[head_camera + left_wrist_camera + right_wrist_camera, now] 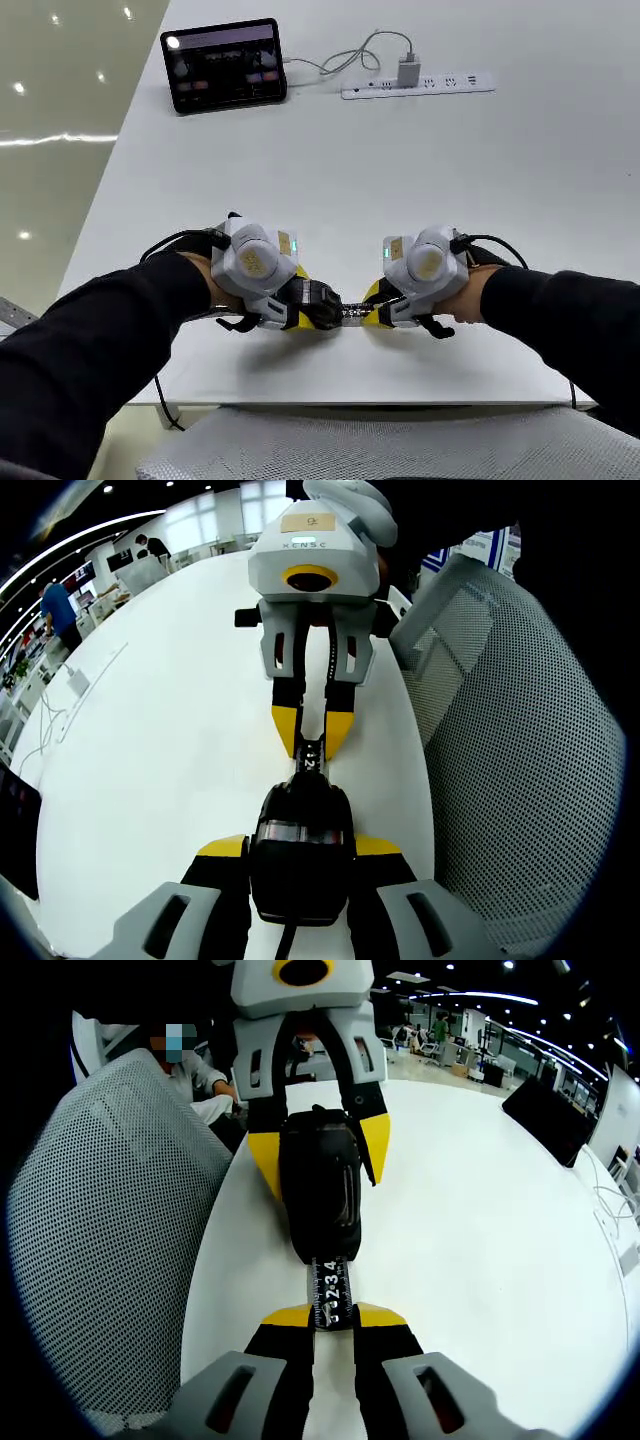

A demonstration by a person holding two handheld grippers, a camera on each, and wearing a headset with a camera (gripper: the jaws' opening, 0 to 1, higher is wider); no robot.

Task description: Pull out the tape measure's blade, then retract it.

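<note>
A black tape measure (316, 303) lies low over the white table (400, 180) near its front edge. My left gripper (300, 847) is shut on the tape measure's body (301, 850). A short stretch of the blade (330, 1290), with numbers on it, runs from the case (320, 1185) to my right gripper (331, 1314), which is shut on the blade's end. In the head view the left gripper (300, 310) and the right gripper (375, 310) face each other, tips a few centimetres apart, with the blade (353, 312) between them.
A dark tablet (223, 64) stands at the back left. A white power strip (420, 84) with a charger and cable lies at the back. A mesh chair back (400, 445) sits just in front of the table edge. People stand far off in the room.
</note>
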